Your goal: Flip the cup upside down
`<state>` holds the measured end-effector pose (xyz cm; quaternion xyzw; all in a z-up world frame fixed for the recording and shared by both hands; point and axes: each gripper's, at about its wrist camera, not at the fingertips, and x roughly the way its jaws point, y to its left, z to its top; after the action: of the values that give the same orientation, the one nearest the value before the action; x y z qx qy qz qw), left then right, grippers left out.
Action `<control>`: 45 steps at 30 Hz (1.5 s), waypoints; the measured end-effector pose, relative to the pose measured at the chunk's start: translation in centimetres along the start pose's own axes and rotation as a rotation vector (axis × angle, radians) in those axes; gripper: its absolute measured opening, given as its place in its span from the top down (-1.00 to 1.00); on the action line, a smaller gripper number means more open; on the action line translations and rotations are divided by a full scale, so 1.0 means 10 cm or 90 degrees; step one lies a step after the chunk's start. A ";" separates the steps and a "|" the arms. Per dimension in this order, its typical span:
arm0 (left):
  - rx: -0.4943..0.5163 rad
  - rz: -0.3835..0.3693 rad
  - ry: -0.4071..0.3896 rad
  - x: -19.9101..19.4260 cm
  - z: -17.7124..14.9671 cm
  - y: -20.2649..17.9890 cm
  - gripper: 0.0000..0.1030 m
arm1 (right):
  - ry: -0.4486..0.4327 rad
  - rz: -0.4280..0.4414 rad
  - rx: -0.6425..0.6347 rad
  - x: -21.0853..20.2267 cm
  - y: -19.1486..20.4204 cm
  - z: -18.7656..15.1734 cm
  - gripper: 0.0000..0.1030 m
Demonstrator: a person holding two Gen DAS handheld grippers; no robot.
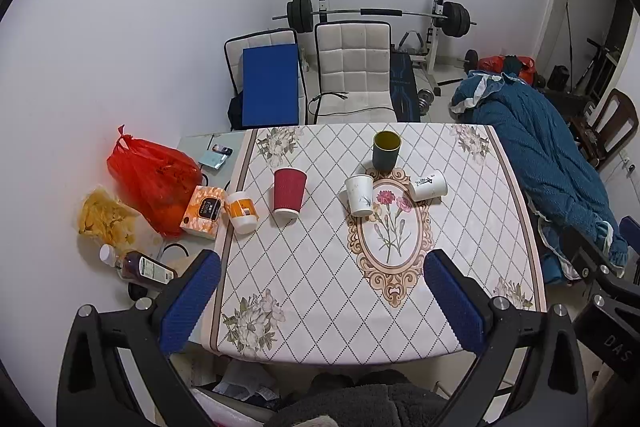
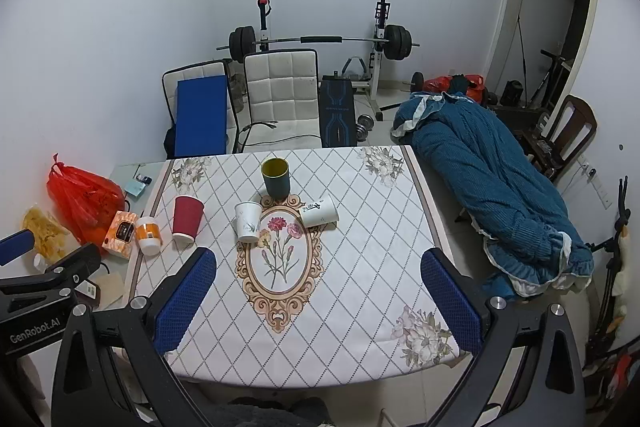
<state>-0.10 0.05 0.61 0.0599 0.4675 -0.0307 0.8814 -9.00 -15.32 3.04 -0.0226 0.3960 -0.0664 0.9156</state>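
Observation:
Several cups stand on the patterned tablecloth [image 1: 320, 267]. A dark green cup [image 1: 386, 150] [image 2: 275, 175] is upright, mouth up, at the back. A red ribbed paper cup [image 1: 289, 193] [image 2: 187, 221] and a white paper cup [image 1: 360, 195] [image 2: 247, 221] stand with the wide end up. A white cup with black writing [image 1: 429, 185] [image 2: 319, 211] lies tilted on its side. My left gripper [image 1: 320, 303] and right gripper [image 2: 318, 303] are both open and empty, held above the table's near edge, well short of the cups.
Left of the cloth lie a white-and-orange jar [image 1: 241, 211], an orange box [image 1: 203, 211], a red plastic bag [image 1: 154, 179], a yellow bag [image 1: 105, 218] and a bottle [image 1: 140, 267]. Two white chairs [image 1: 354, 71] stand behind the table. A blue blanket [image 2: 500, 195] lies to the right.

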 end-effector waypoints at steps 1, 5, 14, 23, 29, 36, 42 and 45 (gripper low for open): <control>0.000 -0.001 0.000 0.00 0.00 0.00 -1.00 | 0.000 0.000 0.000 0.00 0.01 0.00 -1.00; 0.001 0.000 -0.002 -0.01 0.00 0.00 -1.00 | 0.001 0.001 0.002 -0.03 -0.01 0.06 -1.00; 0.001 0.001 -0.003 -0.02 0.05 -0.01 -1.00 | 0.000 0.003 0.007 -0.04 0.02 0.07 -1.00; 0.001 0.001 -0.004 -0.02 0.05 -0.01 -1.00 | -0.001 0.004 0.007 -0.05 0.04 0.09 -1.00; 0.001 0.002 -0.007 -0.04 0.10 -0.02 -1.00 | -0.002 0.005 0.007 -0.04 0.06 0.08 -1.00; 0.001 0.002 -0.008 -0.04 0.11 -0.01 -1.00 | -0.002 0.006 0.008 -0.05 0.06 0.09 -1.00; 0.001 0.002 -0.009 -0.05 0.09 -0.01 -1.00 | -0.003 0.006 0.007 -0.06 0.07 0.09 -1.00; 0.001 0.001 -0.009 -0.05 0.11 -0.01 -1.00 | -0.004 0.006 0.008 -0.06 0.06 0.09 -1.00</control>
<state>0.52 -0.24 1.69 0.0610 0.4610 -0.0311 0.8848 -8.68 -14.63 4.01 -0.0154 0.3931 -0.0644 0.9171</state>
